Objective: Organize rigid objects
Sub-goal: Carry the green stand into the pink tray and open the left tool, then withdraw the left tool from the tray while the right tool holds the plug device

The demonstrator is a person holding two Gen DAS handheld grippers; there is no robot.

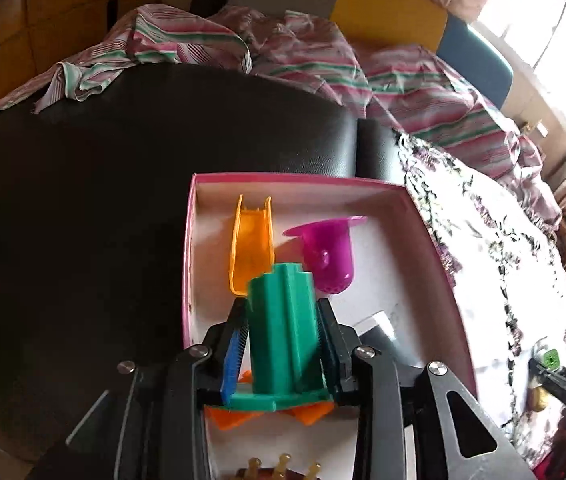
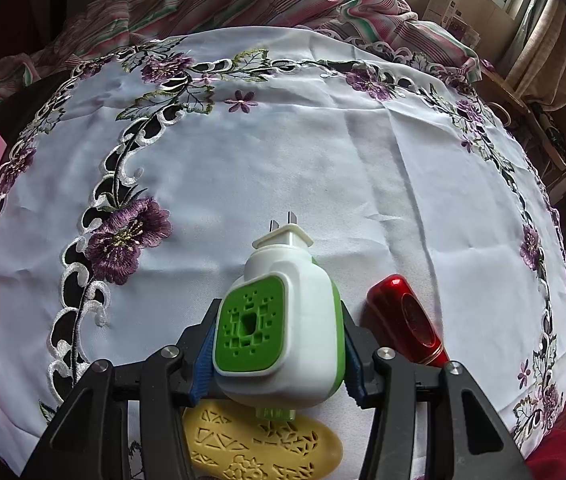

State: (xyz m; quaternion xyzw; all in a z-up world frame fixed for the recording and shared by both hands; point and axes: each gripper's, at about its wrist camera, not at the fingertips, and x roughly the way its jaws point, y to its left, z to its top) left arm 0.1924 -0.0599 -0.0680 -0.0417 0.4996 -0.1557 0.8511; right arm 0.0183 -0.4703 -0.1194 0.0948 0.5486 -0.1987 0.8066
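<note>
Left gripper (image 1: 283, 334): the jaws stand narrowly apart with the green plastic piece (image 1: 283, 332) between them. The right pad lies against the piece; a thin gap seems to show at the left pad, so whether the grip is firm cannot be told. The piece hangs over the pink-rimmed box (image 1: 399, 216), its flanged base toward the camera. Beneath that base, orange plastic bits (image 1: 227, 416) are mostly hidden by the piece and the gripper frame. Deeper in the box, beyond the green piece, lie an orange scoop (image 1: 251, 240) and, to its right, a magenta cup (image 1: 327, 254) on its side. At the near end of the box, brown knobbed items (image 1: 279, 466) are cut off by the frame edge and cannot be identified. The box rests across a black leather surface (image 1: 123, 160) and an embroidered white cloth (image 1: 483, 240).

Right gripper (image 2: 279, 340): the jaws are closed on the sides of a white-and-green plug-in device (image 2: 283, 320), prongs pointing away, held above the cloth. Under it a yellow patterned oval (image 2: 259, 444) is partly covered. A red glossy object (image 2: 403, 320), just right of the device, has its near end hidden behind the gripper.
</note>
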